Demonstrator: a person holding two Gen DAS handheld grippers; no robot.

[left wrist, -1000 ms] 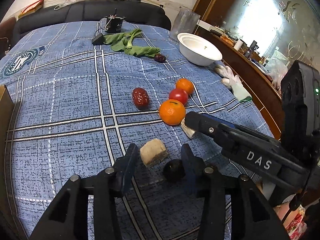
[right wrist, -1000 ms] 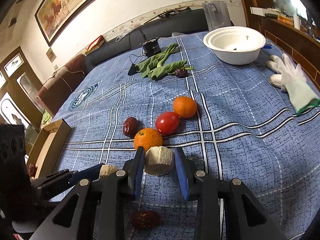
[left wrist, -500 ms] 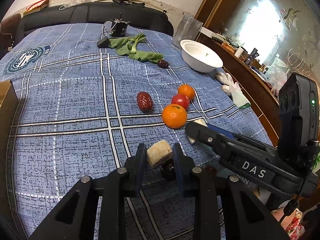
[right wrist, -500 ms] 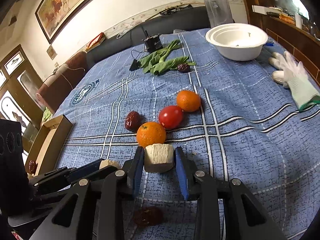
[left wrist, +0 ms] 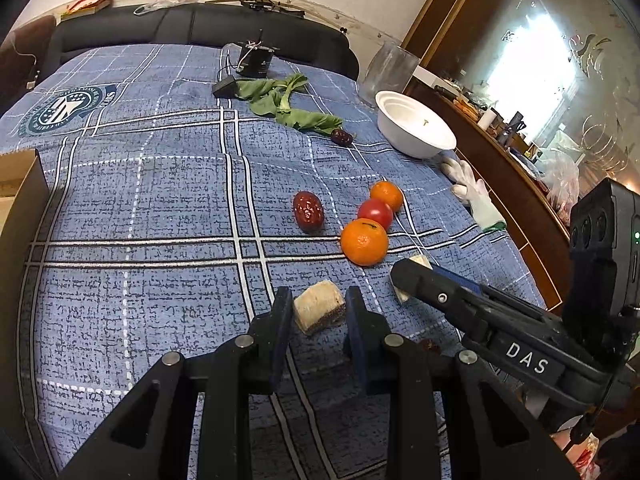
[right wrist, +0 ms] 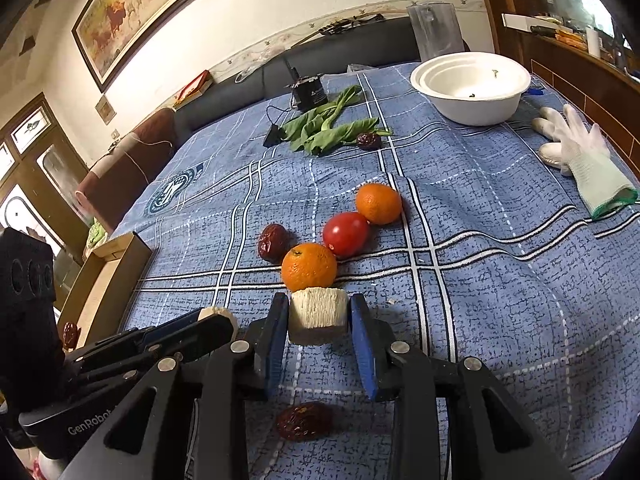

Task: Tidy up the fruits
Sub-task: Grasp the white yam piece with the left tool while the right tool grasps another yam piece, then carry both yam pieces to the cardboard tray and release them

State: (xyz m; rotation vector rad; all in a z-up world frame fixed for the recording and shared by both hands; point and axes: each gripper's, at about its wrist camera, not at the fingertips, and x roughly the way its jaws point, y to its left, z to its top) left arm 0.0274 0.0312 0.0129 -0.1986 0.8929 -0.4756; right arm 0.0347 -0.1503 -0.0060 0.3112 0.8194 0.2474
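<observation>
Blue plaid bedspread (left wrist: 152, 200): left gripper (left wrist: 316, 312) and right gripper (right wrist: 320, 314) each clamp a pale chunk; right one could nudge the orange (right wrist: 309, 266) at twelve o'clock rolling

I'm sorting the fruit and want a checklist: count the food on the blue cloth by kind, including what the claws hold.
Oranges: 2
Tomato: 1
Red dates: 3
Pale chunks: 2
Leafy greens: 1 bunch
Total: 9
</observation>
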